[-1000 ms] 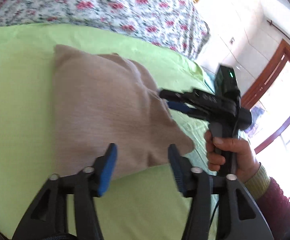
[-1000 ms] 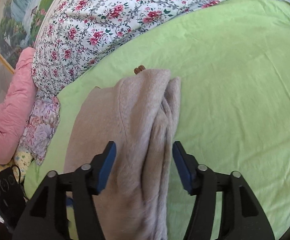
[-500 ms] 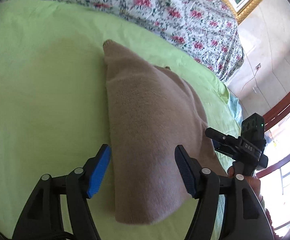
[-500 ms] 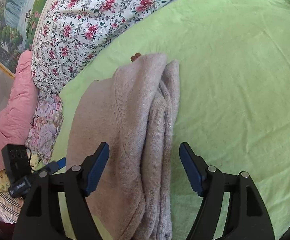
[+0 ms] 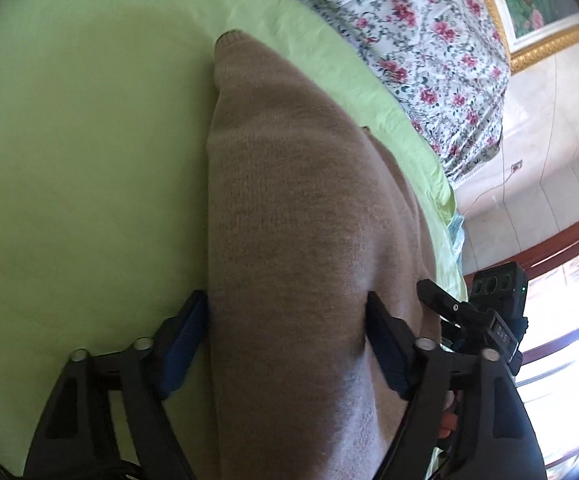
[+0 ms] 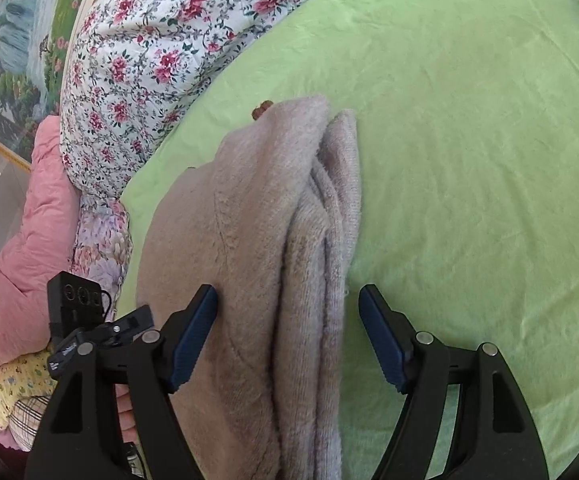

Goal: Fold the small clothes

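A folded beige-brown knitted sweater [image 5: 289, 180] lies lengthwise on the green bed sheet [image 5: 69, 160]. My left gripper [image 5: 285, 304] hangs low over its near end. Its jaws are opening, the sweater lies between them, and neither pad clamps it. In the right wrist view the sweater [image 6: 249, 220] shows its stacked folded edges on the right side. My right gripper [image 6: 287, 292] stands open astride that near end, with green sheet [image 6: 469, 140] showing inside its right finger. Each gripper's black body shows in the other's view, the right one [image 5: 493, 320] and the left one [image 6: 77, 304].
A floral quilt [image 5: 429, 40] lies bunched along the far side of the bed [image 6: 149, 40]. A pink quilted cover [image 6: 29, 240] and small patterned clothes [image 6: 13, 392] sit at the left. A framed painting [image 5: 529, 0] and a wood-framed window [image 5: 561, 340] stand beyond the bed.
My left gripper has rolled, swung over and dropped close onto the sweater's near end, jaws wider. The right gripper's jaws widened too, and the left gripper came into its view.
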The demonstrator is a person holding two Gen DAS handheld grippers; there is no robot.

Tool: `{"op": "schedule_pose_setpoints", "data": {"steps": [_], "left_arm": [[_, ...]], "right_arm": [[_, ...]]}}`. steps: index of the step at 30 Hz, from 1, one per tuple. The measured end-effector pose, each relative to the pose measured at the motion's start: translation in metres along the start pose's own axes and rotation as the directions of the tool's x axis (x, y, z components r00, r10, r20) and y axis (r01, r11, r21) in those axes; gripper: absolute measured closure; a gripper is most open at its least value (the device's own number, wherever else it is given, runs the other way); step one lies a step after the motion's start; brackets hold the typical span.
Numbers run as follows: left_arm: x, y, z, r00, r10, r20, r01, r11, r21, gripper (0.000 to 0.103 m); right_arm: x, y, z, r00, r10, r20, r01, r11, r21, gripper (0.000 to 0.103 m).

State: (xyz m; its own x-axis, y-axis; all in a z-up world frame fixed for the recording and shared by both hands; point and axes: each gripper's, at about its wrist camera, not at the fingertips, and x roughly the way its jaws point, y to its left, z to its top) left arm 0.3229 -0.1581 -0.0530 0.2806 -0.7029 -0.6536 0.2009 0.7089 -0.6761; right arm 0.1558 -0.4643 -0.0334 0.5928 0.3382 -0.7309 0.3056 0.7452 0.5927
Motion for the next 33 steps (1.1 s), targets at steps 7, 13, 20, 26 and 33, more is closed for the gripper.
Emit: {"op": "schedule_pose_setpoints", "data": {"steps": [7,13,20,26,33], "left_arm": [[-0.010,-0.013,-0.006,0.998,0.036,0.041,-0.039,0.996,0.081,0.051],[-0.064,-0.011,-0.025,0.997,0.006,0.078,-0.014,0.994,0.106,0.058],[-0.145,0.020,-0.078,0.994,0.024,0.107,-0.037,0.992,0.122,0.058],[-0.165,0.047,-0.131,0.993,0.084,0.077,-0.095,0.984,0.152,0.060],[-0.161,0.054,-0.130,0.994,0.077,0.074,-0.088,0.982,0.168,0.052]], "right_arm": [[0.006,0.008,-0.004,0.999,0.029,-0.022,-0.029,0.999,0.015,0.062],[-0.011,0.036,-0.028,0.996,0.086,0.009,-0.086,0.996,-0.007,0.069],[-0.008,0.083,-0.096,0.983,0.178,-0.049,-0.181,0.981,-0.064,0.069],[0.014,0.085,-0.139,0.982,0.158,-0.099,-0.163,0.985,-0.048,0.069],[0.016,0.082,-0.143,0.991,0.088,-0.102,-0.092,0.995,-0.030,0.061]]}}
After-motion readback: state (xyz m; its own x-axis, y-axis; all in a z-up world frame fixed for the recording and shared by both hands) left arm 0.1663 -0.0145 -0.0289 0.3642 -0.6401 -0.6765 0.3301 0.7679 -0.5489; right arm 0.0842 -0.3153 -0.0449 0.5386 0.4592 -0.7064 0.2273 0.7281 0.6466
